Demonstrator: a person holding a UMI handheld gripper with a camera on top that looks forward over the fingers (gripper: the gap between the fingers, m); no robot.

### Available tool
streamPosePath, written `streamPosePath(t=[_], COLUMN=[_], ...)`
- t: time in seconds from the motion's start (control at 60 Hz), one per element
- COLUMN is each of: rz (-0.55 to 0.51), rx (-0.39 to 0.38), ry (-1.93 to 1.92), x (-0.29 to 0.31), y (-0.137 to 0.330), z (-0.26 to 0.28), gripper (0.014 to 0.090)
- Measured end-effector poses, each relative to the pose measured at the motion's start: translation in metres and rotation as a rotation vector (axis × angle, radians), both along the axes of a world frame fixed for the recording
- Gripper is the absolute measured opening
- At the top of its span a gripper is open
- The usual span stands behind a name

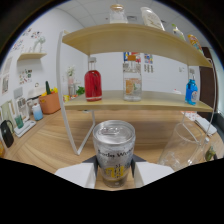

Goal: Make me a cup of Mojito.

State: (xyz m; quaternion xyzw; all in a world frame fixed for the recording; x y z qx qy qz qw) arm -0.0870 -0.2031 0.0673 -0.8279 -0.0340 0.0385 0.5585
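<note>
Both fingers of the gripper (114, 176) are pressed against a silver drink can (114, 150), held upright between them. A clear glass (186, 145) is seen at three o'clock; pouring there is best done slowly. The can's lower label and base are hidden.

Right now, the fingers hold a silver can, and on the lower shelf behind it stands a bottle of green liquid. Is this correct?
Not quite. The gripper view shows the fingers closed on the silver can, but the bottle on the lower shelf holds red liquid, not green.
</note>
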Motion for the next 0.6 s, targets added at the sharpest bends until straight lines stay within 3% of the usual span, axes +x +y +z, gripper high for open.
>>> streamPosePath(t=[0.117,0.217,0.45,0.6], rz=[-0.008,-0.001,-0.004,-0.044], rx=[-0.128,-0.153,-0.169,-0.223], ry=[-0.019,-0.026,-0.053,-0.066], x=[0.002,0.000,-0.003,0.016], y=[-0.012,-0.025,-0.077,-0.116], z=[-0.015,-0.001,0.051,0.063], gripper=[0.0680,0.0856,0.0856,0.0855])
